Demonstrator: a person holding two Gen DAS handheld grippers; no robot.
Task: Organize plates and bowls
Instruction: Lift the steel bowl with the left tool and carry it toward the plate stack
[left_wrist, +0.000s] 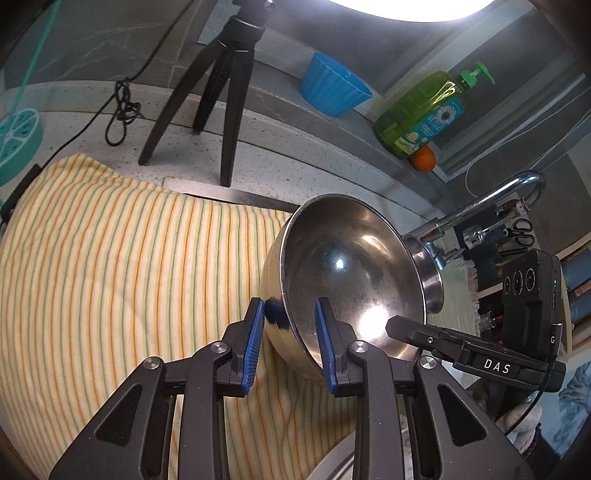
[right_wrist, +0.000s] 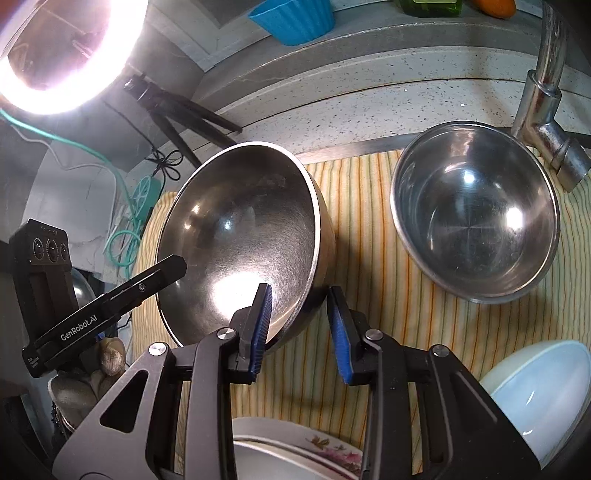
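A steel bowl is tipped up on its side over the striped cloth. My left gripper is shut on its near rim, one blue pad outside the wall and one inside. My right gripper is shut on the opposite rim the same way; one of its fingers shows inside the bowl in the left wrist view. A second steel bowl sits upright on the cloth by the faucet. A white bowl and floral plates lie near the front edge.
A black tripod stands on the speckled counter behind the cloth. A blue cup, a green soap bottle and an orange sit on the back ledge. A ring light glares at the upper left.
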